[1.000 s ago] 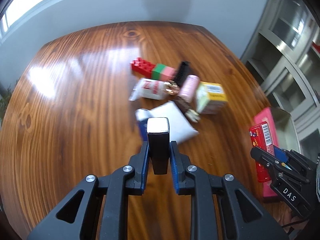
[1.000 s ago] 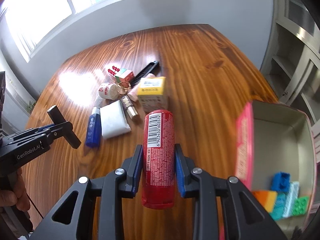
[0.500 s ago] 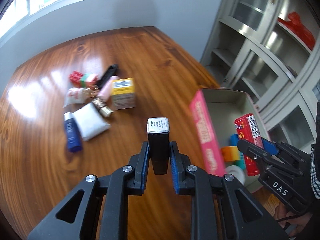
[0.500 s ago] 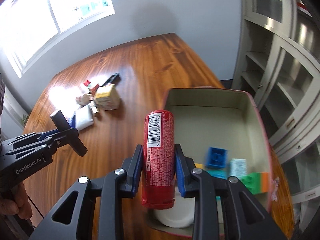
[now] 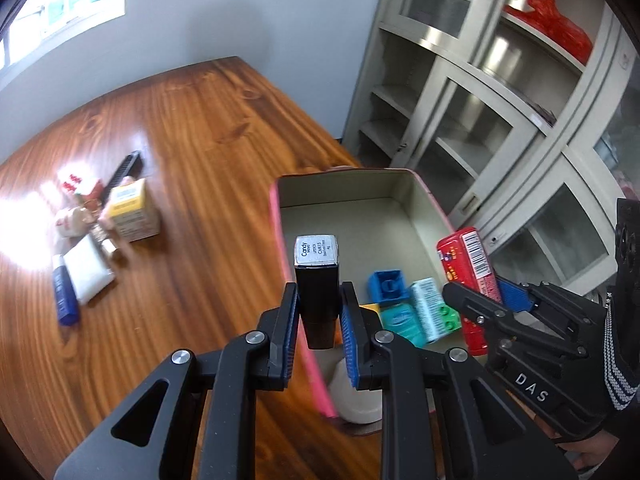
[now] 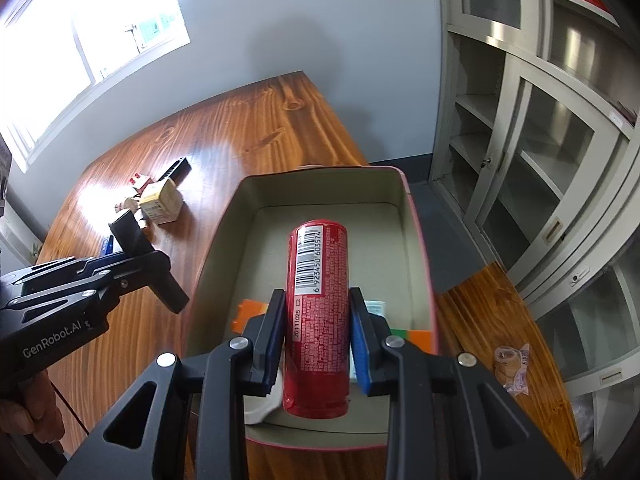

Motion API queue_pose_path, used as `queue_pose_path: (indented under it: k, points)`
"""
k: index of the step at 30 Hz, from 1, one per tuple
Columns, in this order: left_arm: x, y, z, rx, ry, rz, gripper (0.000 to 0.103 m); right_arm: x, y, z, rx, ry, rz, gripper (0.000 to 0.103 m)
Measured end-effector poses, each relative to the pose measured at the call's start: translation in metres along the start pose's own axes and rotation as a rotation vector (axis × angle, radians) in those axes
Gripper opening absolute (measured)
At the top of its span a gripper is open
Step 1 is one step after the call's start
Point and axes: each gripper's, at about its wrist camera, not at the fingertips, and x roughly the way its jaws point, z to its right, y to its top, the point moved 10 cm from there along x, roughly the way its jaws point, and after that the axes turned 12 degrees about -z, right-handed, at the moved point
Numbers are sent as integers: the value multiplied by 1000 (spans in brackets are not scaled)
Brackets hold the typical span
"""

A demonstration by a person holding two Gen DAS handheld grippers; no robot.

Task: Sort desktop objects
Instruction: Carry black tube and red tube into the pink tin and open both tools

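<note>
My left gripper is shut on a black lipstick tube with a silver cap end, held over the left wall of the pink box. My right gripper is shut on a red cylindrical can with a barcode, held above the inside of the pink box. In the box lie a blue brick, teal packets, a green brick and a white round item. The right gripper with the can also shows in the left wrist view.
On the wooden table to the left lies a cluster: a yellow box, a black comb, a white pouch, a blue tube, red bricks. A cabinet stands right. A small wrapped item lies beside the box.
Both grippers have moved right, away from the cluster, and now sit over the pink box. Each still holds its object.
</note>
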Motion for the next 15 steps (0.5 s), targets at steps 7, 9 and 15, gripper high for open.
queue_pose_path:
  k: [7,9,15]
  points:
    - [9,7,29,43,-19,-11,22,-2,-3,21,25,1,-3,33]
    - [12,8,34,41,-33,-21,25,-2,-4,25,30,9,-9,33]
    - [11,12,33,12,-29,-8,50,3,-7,31,48,28,-31,35]
